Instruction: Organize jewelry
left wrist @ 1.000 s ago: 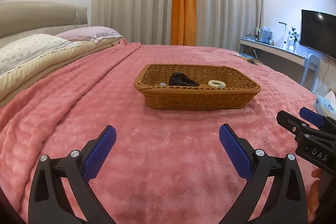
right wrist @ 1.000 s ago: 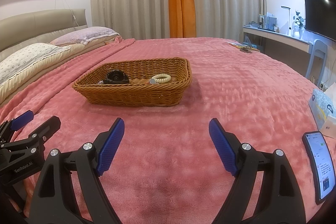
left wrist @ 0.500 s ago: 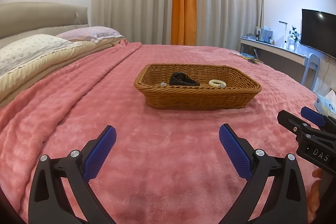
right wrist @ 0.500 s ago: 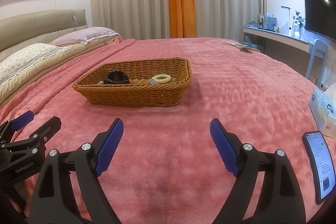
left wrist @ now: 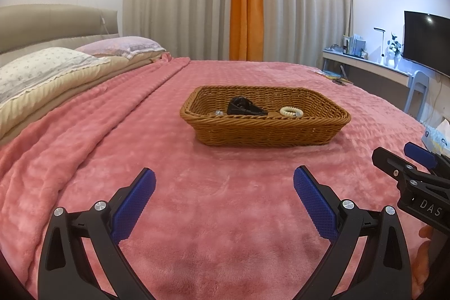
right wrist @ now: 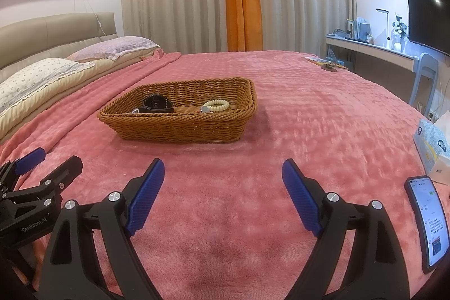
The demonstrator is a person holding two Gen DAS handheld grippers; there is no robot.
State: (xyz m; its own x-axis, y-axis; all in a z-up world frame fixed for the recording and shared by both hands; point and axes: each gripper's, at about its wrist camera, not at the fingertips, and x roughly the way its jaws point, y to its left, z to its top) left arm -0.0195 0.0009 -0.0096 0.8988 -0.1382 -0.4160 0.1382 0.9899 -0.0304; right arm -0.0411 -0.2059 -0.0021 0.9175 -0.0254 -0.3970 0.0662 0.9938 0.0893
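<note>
A brown wicker basket (left wrist: pixel 264 131) (right wrist: pixel 180 128) stands on the pink blanket in the middle of the bed. Inside lie a black watch (left wrist: pixel 243 107) (right wrist: pixel 156 104), a cream bead bracelet (left wrist: pixel 291 112) (right wrist: pixel 216 105) and a small clear piece (left wrist: pixel 218 112). My left gripper (left wrist: pixel 225 187) is open and empty, hovering over the blanket short of the basket. My right gripper (right wrist: pixel 223 179) is open and empty too, short of the basket and to its right. Each gripper shows at the edge of the other's view.
A phone (right wrist: pixel 427 221) lies on the blanket by my right gripper. A tissue pack (right wrist: pixel 431 142) sits at the bed's right edge. Pillows (left wrist: pixel 42 72) and the headboard are to the left. A desk (left wrist: pixel 365 69), chair and TV stand to the right.
Both views have shifted very slightly toward the basket. Both grippers stay open and empty, and nothing in the basket has moved.
</note>
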